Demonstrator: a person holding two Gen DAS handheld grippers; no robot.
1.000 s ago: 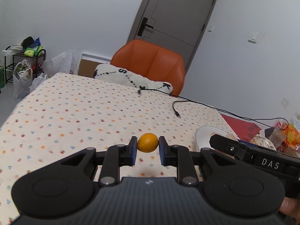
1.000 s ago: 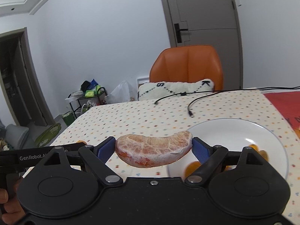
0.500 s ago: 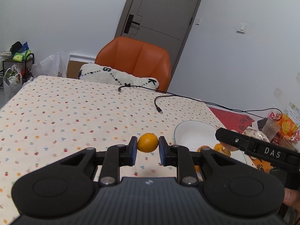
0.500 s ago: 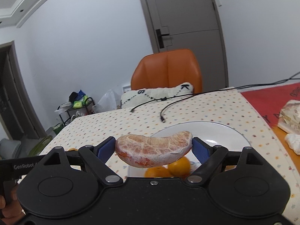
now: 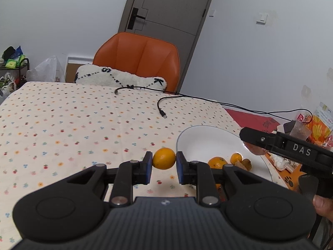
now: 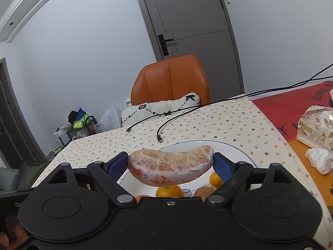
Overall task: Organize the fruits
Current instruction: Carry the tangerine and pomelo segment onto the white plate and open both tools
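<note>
Over the last second both grippers are carried from the spotted surface [image 5: 62, 125] toward the round white plate [image 6: 239, 152], which now sits nearer in both views with small oranges [image 6: 168, 190] lying in it. The left gripper [image 5: 164, 167] is clamped on a small round orange fruit [image 5: 164, 158] just short of the rim, while the right gripper [image 6: 171, 166] is closed on a peeled pink pomelo segment [image 6: 170, 169] held above the plate. Release of both fruits onto the plate is judged to be the next step

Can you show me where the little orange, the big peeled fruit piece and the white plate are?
little orange [image 5: 164, 161]: left wrist view, middle of its skin.
big peeled fruit piece [image 6: 170, 167]: right wrist view, middle of its flesh.
white plate [image 5: 199, 139]: left wrist view, bare inner surface.
</note>
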